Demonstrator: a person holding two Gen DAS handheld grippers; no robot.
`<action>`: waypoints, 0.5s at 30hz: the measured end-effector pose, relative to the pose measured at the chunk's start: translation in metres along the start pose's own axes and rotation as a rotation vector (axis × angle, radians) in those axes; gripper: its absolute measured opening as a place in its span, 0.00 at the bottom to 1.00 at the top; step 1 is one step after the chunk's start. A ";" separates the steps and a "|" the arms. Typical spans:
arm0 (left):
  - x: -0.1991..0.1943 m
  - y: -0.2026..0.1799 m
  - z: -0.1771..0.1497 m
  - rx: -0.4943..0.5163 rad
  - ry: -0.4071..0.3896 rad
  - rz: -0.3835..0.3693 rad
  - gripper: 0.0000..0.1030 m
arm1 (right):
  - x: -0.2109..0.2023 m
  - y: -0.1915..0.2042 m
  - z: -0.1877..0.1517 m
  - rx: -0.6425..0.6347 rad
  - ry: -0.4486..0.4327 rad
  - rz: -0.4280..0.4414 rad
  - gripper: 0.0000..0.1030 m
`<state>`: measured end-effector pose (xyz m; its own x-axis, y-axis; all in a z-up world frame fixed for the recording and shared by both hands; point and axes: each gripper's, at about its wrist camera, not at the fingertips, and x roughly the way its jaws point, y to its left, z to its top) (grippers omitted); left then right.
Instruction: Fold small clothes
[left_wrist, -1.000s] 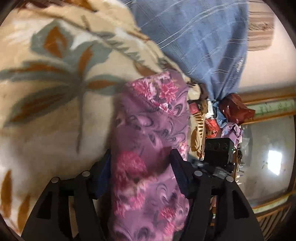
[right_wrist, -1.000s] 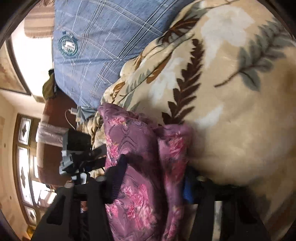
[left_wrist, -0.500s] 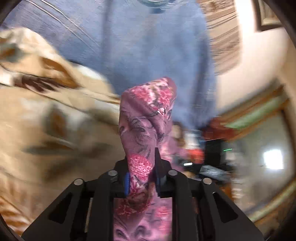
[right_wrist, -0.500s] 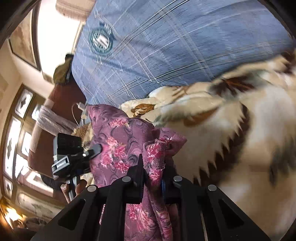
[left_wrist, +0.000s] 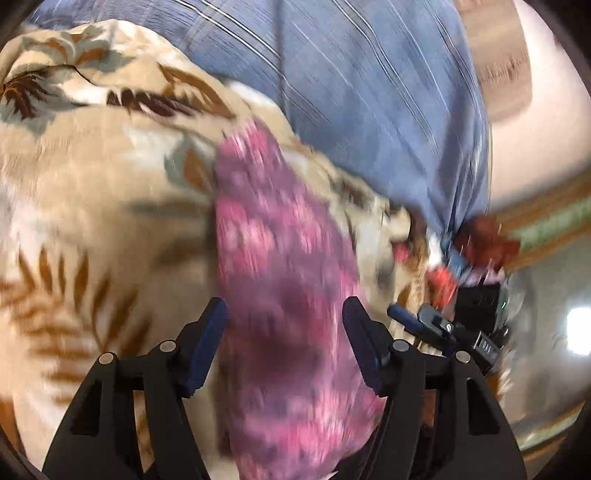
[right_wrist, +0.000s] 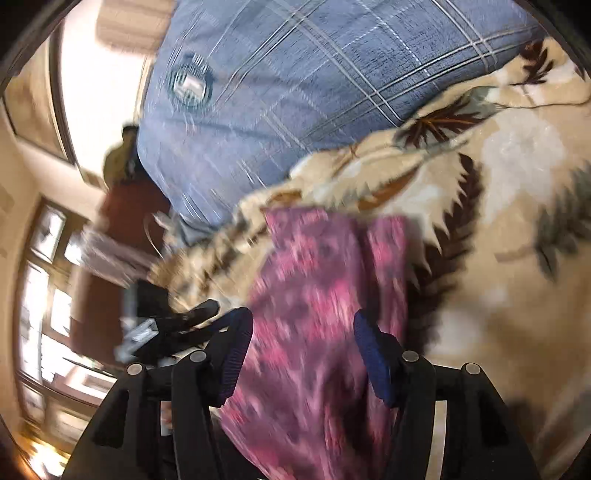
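Observation:
A purple garment with pink flowers lies in a long folded strip on a beige leaf-print blanket. My left gripper is open, its blue-padded fingers apart on either side of the cloth. In the right wrist view the same garment runs between the fingers of my right gripper, which is open too. Each gripper shows in the other's view: the right one and the left one. Both views are motion-blurred.
A blue plaid pillow leans behind the blanket and also shows in the right wrist view. A heap of red and mixed clothes lies at the bed's edge. Wooden window frames stand on the left.
Half a second ago both grippers were shut on the garment and held it raised. Now both have opened and the garment lies on the blanket between their fingers.

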<state>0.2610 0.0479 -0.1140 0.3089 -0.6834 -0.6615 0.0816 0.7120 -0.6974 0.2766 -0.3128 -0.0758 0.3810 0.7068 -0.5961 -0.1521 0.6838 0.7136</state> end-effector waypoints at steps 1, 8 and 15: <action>0.000 -0.002 -0.013 0.012 -0.008 0.006 0.63 | 0.004 0.001 -0.013 -0.008 0.016 -0.017 0.53; 0.029 0.031 -0.026 -0.107 0.022 -0.123 0.65 | 0.032 -0.020 -0.034 0.019 0.046 -0.065 0.16; 0.039 0.036 -0.026 -0.140 0.053 -0.173 0.67 | -0.014 -0.008 -0.038 0.006 -0.031 -0.078 0.05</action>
<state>0.2512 0.0430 -0.1722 0.2517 -0.8032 -0.5400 -0.0043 0.5570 -0.8305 0.2379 -0.3210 -0.0871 0.4192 0.6454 -0.6385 -0.1153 0.7354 0.6677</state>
